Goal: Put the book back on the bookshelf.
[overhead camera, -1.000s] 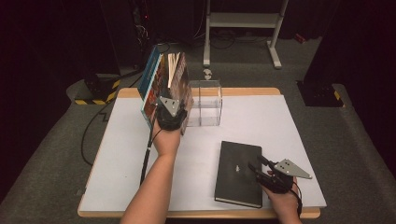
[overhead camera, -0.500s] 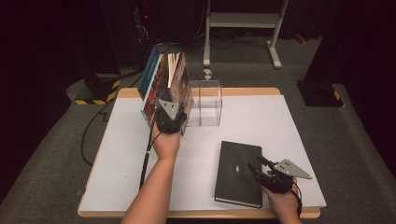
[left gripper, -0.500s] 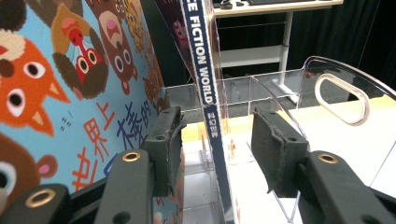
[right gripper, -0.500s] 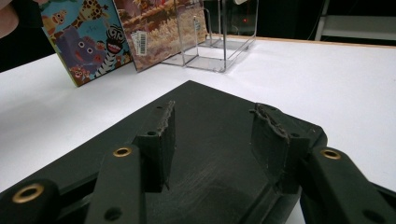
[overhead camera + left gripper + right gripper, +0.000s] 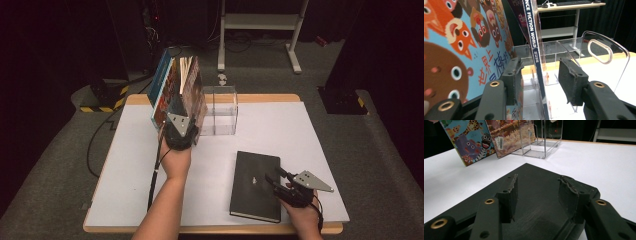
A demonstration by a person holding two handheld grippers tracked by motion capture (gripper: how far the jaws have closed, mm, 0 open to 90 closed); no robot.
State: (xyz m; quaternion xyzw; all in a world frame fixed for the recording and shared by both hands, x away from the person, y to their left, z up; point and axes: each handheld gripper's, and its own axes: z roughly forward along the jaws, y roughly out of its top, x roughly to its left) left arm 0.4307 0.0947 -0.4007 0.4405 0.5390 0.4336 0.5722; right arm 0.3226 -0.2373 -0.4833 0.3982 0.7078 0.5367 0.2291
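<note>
Two grippers: left gripper [image 5: 541, 82] jaws parted astride leaning books [image 5: 179, 90], steadying them; right gripper [image 5: 537, 200] unclenched over black notebook [image 5: 256, 185].

left gripper [image 5: 181, 131] raised, jaws apart, right gripper [image 5: 280, 181] low, jaws apart

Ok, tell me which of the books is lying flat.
The black book, flat on the white table under the right gripper. The colourful picture books lean tilted beside the clear acrylic holder.
</note>
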